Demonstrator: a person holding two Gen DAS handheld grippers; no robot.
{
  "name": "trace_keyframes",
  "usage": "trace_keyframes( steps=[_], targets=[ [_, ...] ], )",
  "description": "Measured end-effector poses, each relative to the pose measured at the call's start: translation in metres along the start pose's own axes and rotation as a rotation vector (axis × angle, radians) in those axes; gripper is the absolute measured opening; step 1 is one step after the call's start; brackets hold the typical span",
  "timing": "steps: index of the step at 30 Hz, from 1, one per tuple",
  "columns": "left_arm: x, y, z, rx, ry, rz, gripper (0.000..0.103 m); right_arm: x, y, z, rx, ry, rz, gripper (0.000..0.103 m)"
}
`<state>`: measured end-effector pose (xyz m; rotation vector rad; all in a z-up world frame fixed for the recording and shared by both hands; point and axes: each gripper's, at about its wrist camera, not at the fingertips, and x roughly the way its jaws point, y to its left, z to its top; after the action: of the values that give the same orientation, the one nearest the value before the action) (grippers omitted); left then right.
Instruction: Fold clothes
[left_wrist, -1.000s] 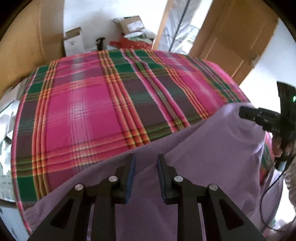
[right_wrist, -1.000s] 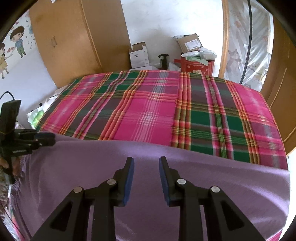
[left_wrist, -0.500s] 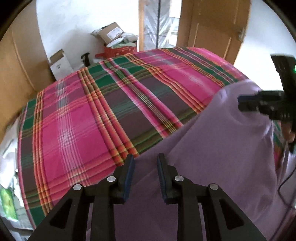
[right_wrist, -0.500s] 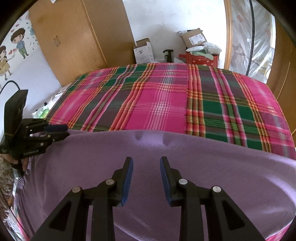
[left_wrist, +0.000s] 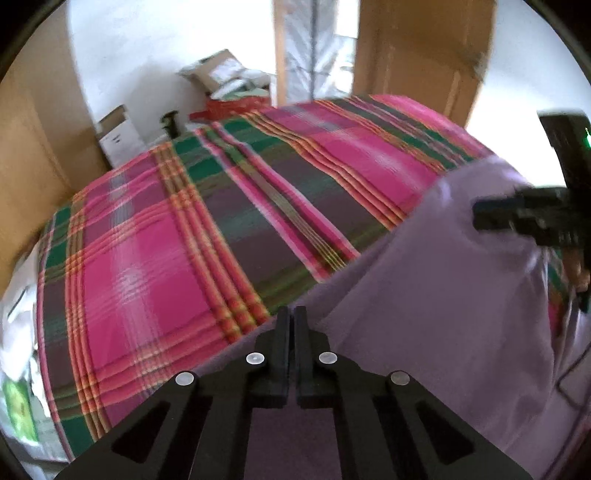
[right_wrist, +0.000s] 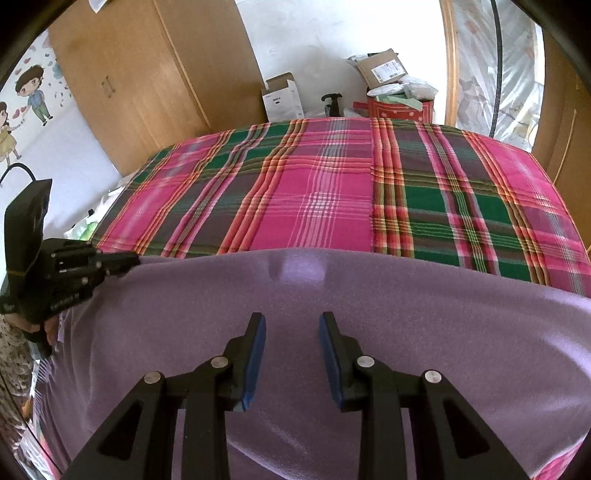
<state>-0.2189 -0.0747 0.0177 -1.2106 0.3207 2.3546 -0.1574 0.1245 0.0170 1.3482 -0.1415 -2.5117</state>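
one lilac garment (right_wrist: 332, 325) lies spread over the near edge of the bed, a soft fleece-like cloth that covers the plaid bedspread (right_wrist: 332, 192) from the near left corner across to the near right and hangs off the near side. its far hem runs in a gentle curve across the bed, with a small dimple near the middle of that hem.

the left gripper (left_wrist: 294, 314) sits at the hem near the near left corner with its jaws pressed together on the edge of the lilac garment; this view is blurred, so the grip shows only as cloth meeting the closed tips. in the right wrist view the same tool appears at the left, its tips at the cloth's corner, with part of a hand (right_wrist: 37, 325) below it.

the right gripper (right_wrist: 291, 321) hovers over the middle of the garment with its blue-padded jaws spread apart and nothing between them.

nothing lies on the far half of the bedspread. beyond the far edge of the bed stand a white cardboard box (right_wrist: 282, 96), a red box (right_wrist: 399, 107) stuffed with parcels, and a small dark object between them. a wooden wardrobe (right_wrist: 147, 81) fills the far left, a wall sticker of cartoon children (right_wrist: 22, 107) shows at the left, and a plastic-covered doorway (right_wrist: 495, 66) stands at the far right.
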Motion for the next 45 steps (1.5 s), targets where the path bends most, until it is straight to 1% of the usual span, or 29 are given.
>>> trace_keyframes(
  steps=[4, 6, 9, 11, 13, 16, 18, 20, 21, 23, 25, 26, 27, 28, 32, 34, 37, 40, 41, 42, 44, 45],
  targets=[
    [0.001, 0.019, 0.005, -0.095, -0.028, 0.04, 0.0, -0.001, 0.0, 0.0, 0.005, -0.005, -0.002, 0.03],
    [0.004, 0.024, 0.003, -0.122, -0.024, 0.026, 0.0, -0.003, -0.001, 0.0, 0.001, -0.01, -0.006, 0.03],
    [0.007, 0.024, -0.001, -0.131, -0.018, 0.019, 0.0, -0.014, -0.006, 0.0, -0.014, -0.04, -0.023, 0.03],
    [0.002, 0.025, -0.003, -0.144, -0.038, 0.001, 0.0, -0.025, -0.013, -0.001, -0.025, -0.068, -0.041, 0.031],
    [-0.005, 0.027, -0.004, -0.161, -0.051, -0.011, 0.0, -0.04, -0.028, -0.003, -0.017, -0.107, -0.093, 0.03],
    [-0.018, 0.027, -0.008, -0.184, -0.075, -0.012, 0.001, -0.06, -0.059, -0.009, 0.006, -0.141, -0.234, 0.031],
    [-0.025, 0.027, -0.01, -0.195, -0.087, -0.017, 0.002, -0.07, -0.081, -0.013, 0.032, -0.15, -0.294, 0.031],
    [-0.029, 0.025, -0.012, -0.203, -0.081, -0.028, 0.002, -0.078, -0.107, -0.014, 0.065, -0.15, -0.364, 0.031],
    [-0.031, 0.023, -0.014, -0.204, -0.079, -0.036, 0.002, -0.08, -0.12, -0.014, 0.087, -0.138, -0.378, 0.031],
    [-0.032, 0.019, -0.016, -0.196, -0.069, -0.046, 0.002, -0.079, -0.146, -0.013, 0.14, -0.106, -0.376, 0.031],
    [-0.031, 0.016, -0.02, -0.196, -0.059, -0.041, 0.003, -0.079, -0.163, -0.012, 0.173, -0.109, -0.376, 0.031],
    [-0.029, 0.016, -0.021, -0.2, -0.051, -0.042, 0.003, -0.076, -0.169, -0.01, 0.182, -0.107, -0.372, 0.035],
    [-0.026, 0.015, -0.022, -0.203, -0.043, -0.042, 0.007, -0.073, -0.174, -0.008, 0.187, -0.101, -0.365, 0.037],
    [-0.024, 0.016, -0.024, -0.209, -0.035, -0.041, 0.008, -0.069, -0.178, -0.006, 0.19, -0.091, -0.365, 0.037],
    [-0.016, 0.021, -0.028, -0.242, -0.004, -0.037, 0.008, -0.048, -0.181, -0.002, 0.176, -0.03, -0.389, 0.037],
    [-0.014, 0.024, -0.029, -0.253, -0.002, -0.028, 0.008, -0.043, -0.179, 0.001, 0.169, -0.034, -0.41, 0.037],
    [-0.012, 0.03, -0.027, -0.27, -0.002, 0.025, 0.008, -0.038, -0.181, 0.006, 0.192, -0.038, -0.442, 0.04],
    [-0.013, 0.045, -0.026, -0.337, -0.008, 0.039, 0.008, -0.034, -0.177, 0.014, 0.203, -0.021, -0.488, 0.04],
    [-0.015, 0.049, -0.028, -0.357, -0.012, 0.028, 0.008, -0.035, -0.171, 0.016, 0.195, -0.026, -0.475, 0.04],
    [-0.019, 0.051, -0.029, -0.365, -0.023, 0.016, 0.008, -0.038, -0.163, 0.018, 0.186, -0.04, -0.441, 0.04],
    [-0.03, 0.054, -0.031, -0.356, -0.043, 0.016, 0.008, -0.041, -0.141, 0.022, 0.143, -0.068, -0.368, 0.04],
    [-0.033, 0.054, -0.031, -0.343, -0.042, 0.009, 0.01, -0.042, -0.127, 0.024, 0.107, -0.077, -0.339, 0.04]
  ],
)
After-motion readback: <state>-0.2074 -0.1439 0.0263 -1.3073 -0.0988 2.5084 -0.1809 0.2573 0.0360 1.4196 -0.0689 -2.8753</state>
